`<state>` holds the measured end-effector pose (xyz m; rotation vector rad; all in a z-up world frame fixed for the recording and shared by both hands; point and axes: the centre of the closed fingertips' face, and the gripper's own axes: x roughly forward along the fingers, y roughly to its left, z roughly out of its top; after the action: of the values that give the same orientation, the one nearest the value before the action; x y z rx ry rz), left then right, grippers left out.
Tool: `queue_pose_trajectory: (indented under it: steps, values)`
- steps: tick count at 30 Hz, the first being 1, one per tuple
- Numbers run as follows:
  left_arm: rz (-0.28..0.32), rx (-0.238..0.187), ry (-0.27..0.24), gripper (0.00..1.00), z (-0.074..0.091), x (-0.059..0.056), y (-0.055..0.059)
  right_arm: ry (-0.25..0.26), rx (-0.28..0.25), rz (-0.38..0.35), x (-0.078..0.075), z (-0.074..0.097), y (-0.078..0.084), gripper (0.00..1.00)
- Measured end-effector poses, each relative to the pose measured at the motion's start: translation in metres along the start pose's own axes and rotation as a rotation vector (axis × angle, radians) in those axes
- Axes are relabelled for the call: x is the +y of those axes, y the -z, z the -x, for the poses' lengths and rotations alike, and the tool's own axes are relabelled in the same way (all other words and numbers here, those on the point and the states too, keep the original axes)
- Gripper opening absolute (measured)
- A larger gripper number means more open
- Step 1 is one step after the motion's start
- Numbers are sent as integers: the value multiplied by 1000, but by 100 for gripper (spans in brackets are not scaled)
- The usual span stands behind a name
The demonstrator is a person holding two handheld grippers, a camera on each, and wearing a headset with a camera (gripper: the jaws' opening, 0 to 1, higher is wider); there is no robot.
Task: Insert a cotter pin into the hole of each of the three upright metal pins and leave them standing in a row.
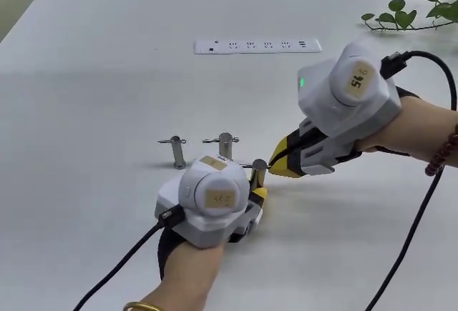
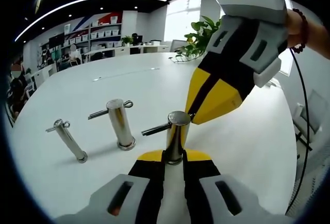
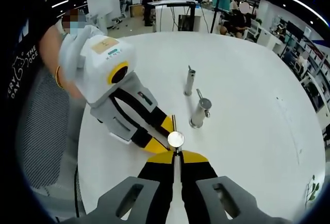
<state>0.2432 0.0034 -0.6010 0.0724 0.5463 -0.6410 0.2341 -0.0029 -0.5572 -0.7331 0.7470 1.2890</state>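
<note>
Toward the surface's near edge the left gripper lies low, jaws clamped on the base of the nearest metal pin. The right gripper angles down from the right edge, jaws pinched narrow on the cotter pin through its hole. Beyond stand the second metal pin and the third metal pin, one cotter pin through each: three of each in all; a power strip lies toward the far edge

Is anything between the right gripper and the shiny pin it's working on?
Nothing visible. The right gripper, shut on a thin wire cotter pin, touches the head of the nearest upright steel pin, which the left gripper clamps low. The two other steel pins stand off to one side.
</note>
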Motion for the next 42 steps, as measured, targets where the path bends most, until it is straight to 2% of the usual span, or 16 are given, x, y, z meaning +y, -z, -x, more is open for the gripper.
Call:
queue_pose_trajectory:
  steps: [12, 22, 27, 31, 42]
  values:
    - [15, 4, 0, 11, 0, 0, 0, 11, -7, -4, 0, -2, 1, 0]
    - [-1, 1, 0, 11, 0, 0, -2, 16, -20, -15, -1, -2, 0, 4]
    - [-10, 1, 10, 18, 0, 1, -4, 15, -30, -37, 0, -1, -3, 6]
    - [-24, 9, 14, 21, 2, 2, -3, 4, -46, -110, 2, -1, -7, 9]
    - [-48, 23, 20, 29, 19, 8, -5, 12, -55, -147, 1, -7, -11, 17]
